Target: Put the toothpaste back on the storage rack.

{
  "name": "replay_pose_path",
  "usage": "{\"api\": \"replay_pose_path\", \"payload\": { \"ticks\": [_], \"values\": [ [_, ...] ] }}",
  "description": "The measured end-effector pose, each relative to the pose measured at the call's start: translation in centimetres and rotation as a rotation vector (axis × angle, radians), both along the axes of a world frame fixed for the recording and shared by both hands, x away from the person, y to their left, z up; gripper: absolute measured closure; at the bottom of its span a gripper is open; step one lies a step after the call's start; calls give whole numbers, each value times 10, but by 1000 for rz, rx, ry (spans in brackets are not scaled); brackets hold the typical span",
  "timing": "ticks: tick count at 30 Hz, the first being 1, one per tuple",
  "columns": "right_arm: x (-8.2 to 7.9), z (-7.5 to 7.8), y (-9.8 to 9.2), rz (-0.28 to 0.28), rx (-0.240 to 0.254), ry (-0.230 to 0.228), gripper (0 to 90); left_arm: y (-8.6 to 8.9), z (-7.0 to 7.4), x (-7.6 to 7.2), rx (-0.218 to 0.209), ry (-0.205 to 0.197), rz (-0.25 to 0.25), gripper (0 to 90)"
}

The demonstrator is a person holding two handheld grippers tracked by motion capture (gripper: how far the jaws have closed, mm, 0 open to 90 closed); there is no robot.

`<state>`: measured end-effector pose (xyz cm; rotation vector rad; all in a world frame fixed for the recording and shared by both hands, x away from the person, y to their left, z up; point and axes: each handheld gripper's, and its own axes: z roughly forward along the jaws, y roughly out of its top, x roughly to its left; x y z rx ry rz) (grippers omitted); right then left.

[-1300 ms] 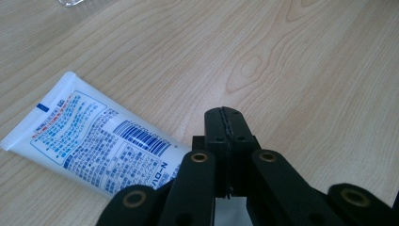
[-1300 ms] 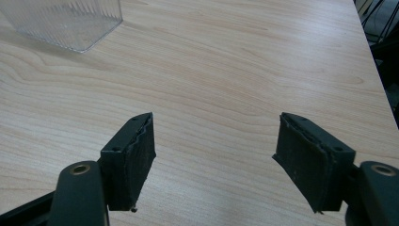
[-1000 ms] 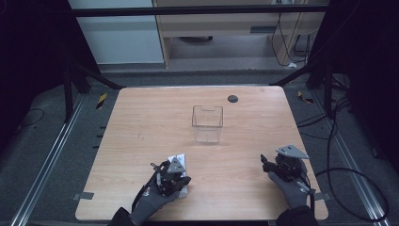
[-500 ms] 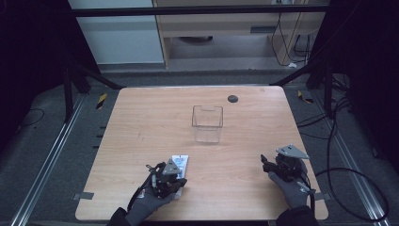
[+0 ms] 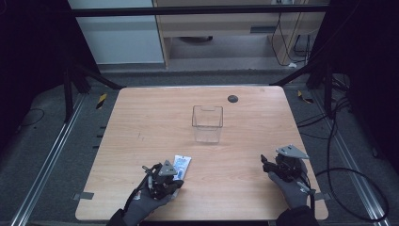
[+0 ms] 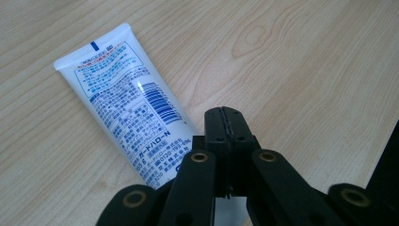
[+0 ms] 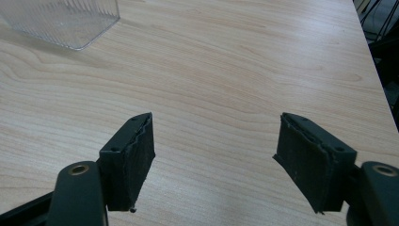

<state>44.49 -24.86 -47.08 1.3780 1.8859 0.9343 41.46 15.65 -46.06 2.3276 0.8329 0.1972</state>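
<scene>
A white tube with blue print and a barcode lies flat on the bench. The left gripper has its fingers clenched empty just beside it. The right gripper has its fingers spread wide.

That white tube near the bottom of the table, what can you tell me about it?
The tube is a soft-looking white squeeze tube, printed with blue and red text and a barcode. It lies flat on the wooden table, near the front edge, its flat crimped end pointing away from the person. Its cap end is hidden under the left gripper, whose jaws are closed together beside and above the tube, not around it. Whether anything besides the table touches it cannot be told. The clear plastic box stands apart, farther back.
</scene>
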Motion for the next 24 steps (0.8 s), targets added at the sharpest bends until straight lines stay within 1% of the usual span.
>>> {"api": "replay_pose_path", "payload": {
  "ticks": [5,8,10,16,18,19,21,24],
  "values": [
    [0,0,-1,-1,1,-3,278,2,-2,-2,13,10,3,894],
    [0,0,0,-1,2,-2,278,3,-3,-2,14,11,8,894],
    [0,0,0,-1,1,-3,278,4,-2,-1,22,11,10,894],
    [0,0,-1,-4,1,-2,277,10,-3,-2,30,17,29,894],
    [0,0,-1,-1,0,-4,277,12,-2,-3,28,10,29,893],
    [0,0,-1,-2,0,-4,277,13,-1,-3,20,0,33,891],
    [0,0,-1,-2,0,-4,277,13,3,-4,6,-16,38,858],
    [0,0,-1,-4,2,-2,277,16,11,-4,-12,-51,52,788]
  ]
}}
